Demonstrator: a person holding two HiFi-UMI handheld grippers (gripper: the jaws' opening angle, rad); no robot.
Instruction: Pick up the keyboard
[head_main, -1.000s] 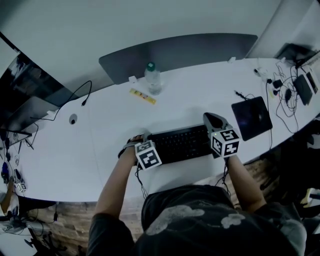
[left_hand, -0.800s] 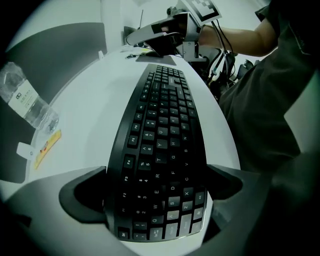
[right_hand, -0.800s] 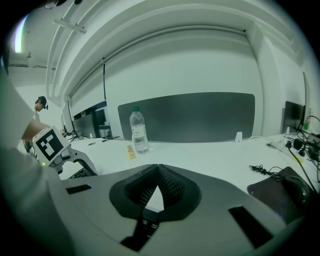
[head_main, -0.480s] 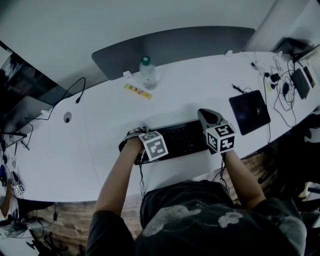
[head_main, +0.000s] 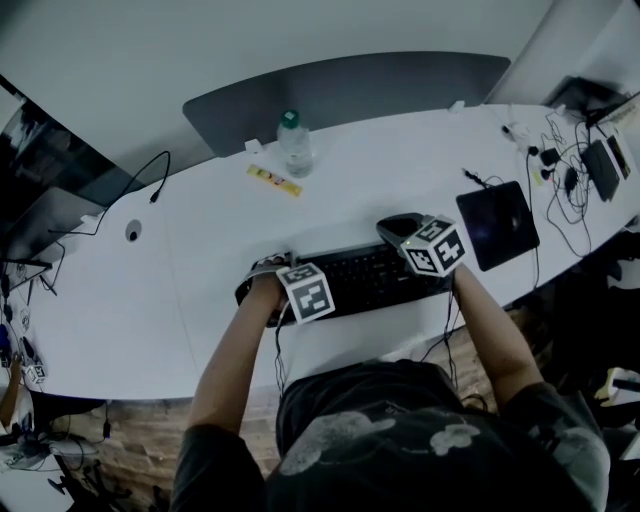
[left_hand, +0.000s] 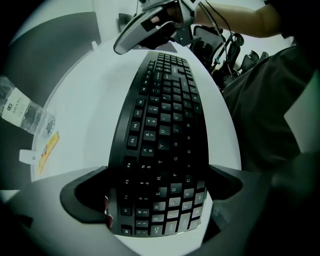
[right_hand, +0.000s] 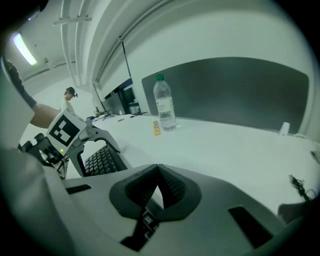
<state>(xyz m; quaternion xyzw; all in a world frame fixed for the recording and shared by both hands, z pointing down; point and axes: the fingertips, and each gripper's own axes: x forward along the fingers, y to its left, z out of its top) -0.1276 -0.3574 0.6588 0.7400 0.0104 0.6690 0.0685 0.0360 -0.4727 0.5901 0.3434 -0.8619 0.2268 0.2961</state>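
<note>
A black keyboard (head_main: 350, 281) lies on the white table (head_main: 200, 260) just in front of me. My left gripper (head_main: 262, 278) points straight down over its left end. In the left gripper view the keyboard (left_hand: 165, 125) runs between the jaws of my left gripper (left_hand: 159, 197), and both pads press on its long edges. My right gripper (head_main: 393, 228) hovers over the keyboard's far right corner, tilted downward and shut with nothing in it. In the right gripper view the right gripper (right_hand: 159, 187) has its pads pressed together, and the keyboard (right_hand: 102, 160) shows to the left.
A water bottle (head_main: 292, 143) and a yellow strip (head_main: 273, 181) stand beyond the keyboard. A black pad (head_main: 497, 228) lies to the right, with tangled cables and devices (head_main: 572, 165) past it. A grey panel (head_main: 350, 95) backs the table. My body is at the near edge.
My right gripper has come down and swung left over the keyboard's right end, tipping further over. My left gripper has stayed at the left end.
</note>
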